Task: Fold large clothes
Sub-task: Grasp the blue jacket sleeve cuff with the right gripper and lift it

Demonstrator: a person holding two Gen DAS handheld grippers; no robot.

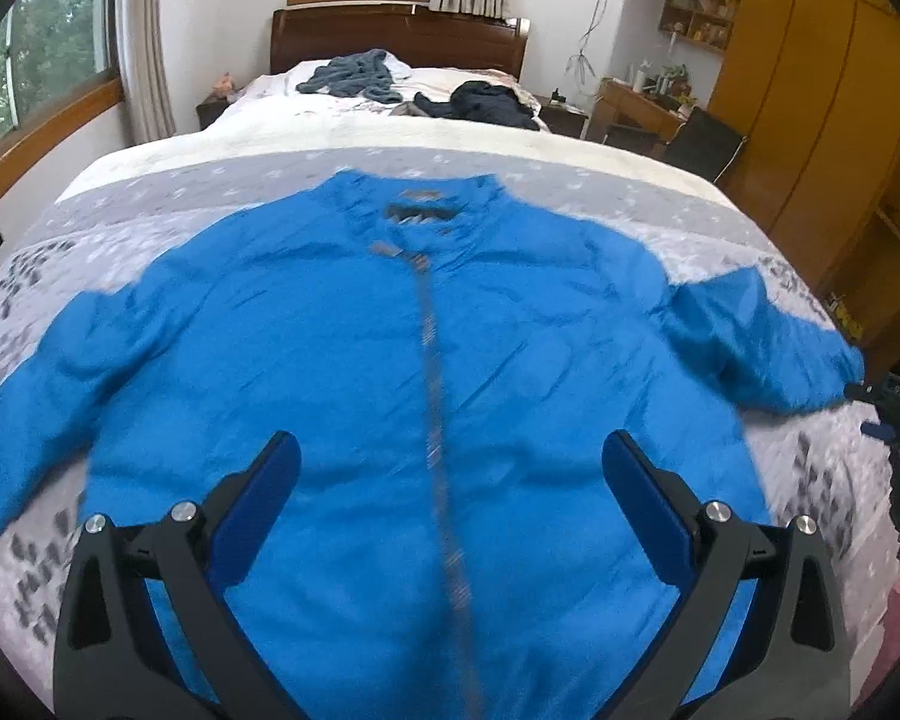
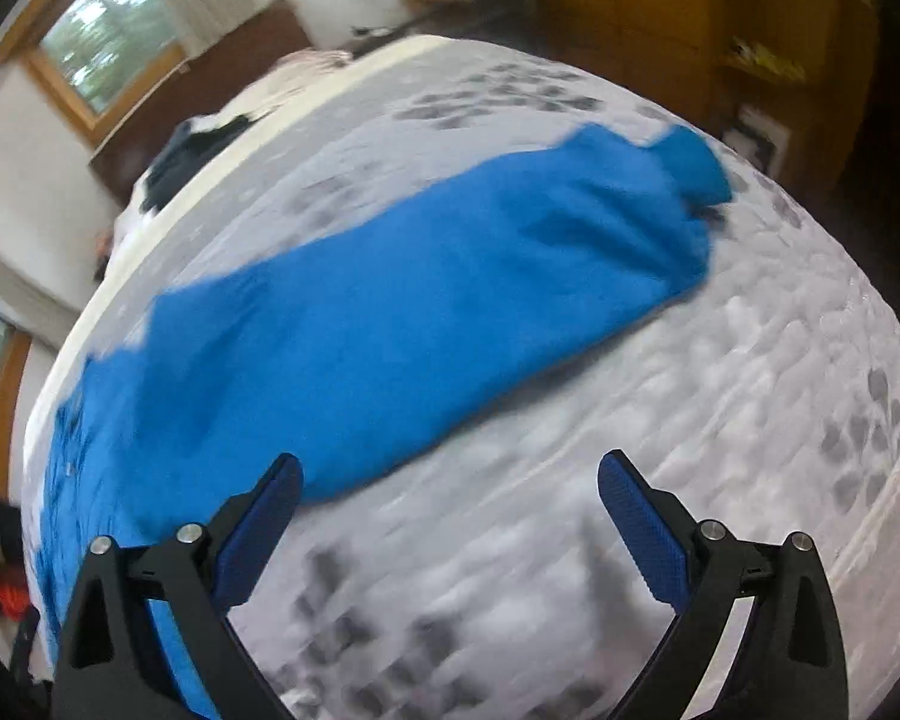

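A bright blue zip-up jacket (image 1: 342,348) lies flat and front-up on the bed, collar toward the headboard, both sleeves spread out to the sides. My left gripper (image 1: 450,462) hovers open over its lower front, straddling the zipper (image 1: 432,372), with nothing between the fingers. The right wrist view shows the jacket's right sleeve (image 2: 450,276) stretched across the quilt, its cuff (image 2: 690,168) at the far end. My right gripper (image 2: 450,480) is open above the quilt beside the sleeve's near edge. That gripper also shows as a dark shape (image 1: 894,420) at the right edge of the left wrist view, near the cuff.
The bed carries a grey-and-white patterned quilt (image 1: 810,480). A grey garment (image 1: 354,78) and a dark garment (image 1: 486,102) lie near the wooden headboard (image 1: 390,36). Wooden wardrobes (image 1: 810,90) and a desk (image 1: 636,102) stand to the right, windows to the left.
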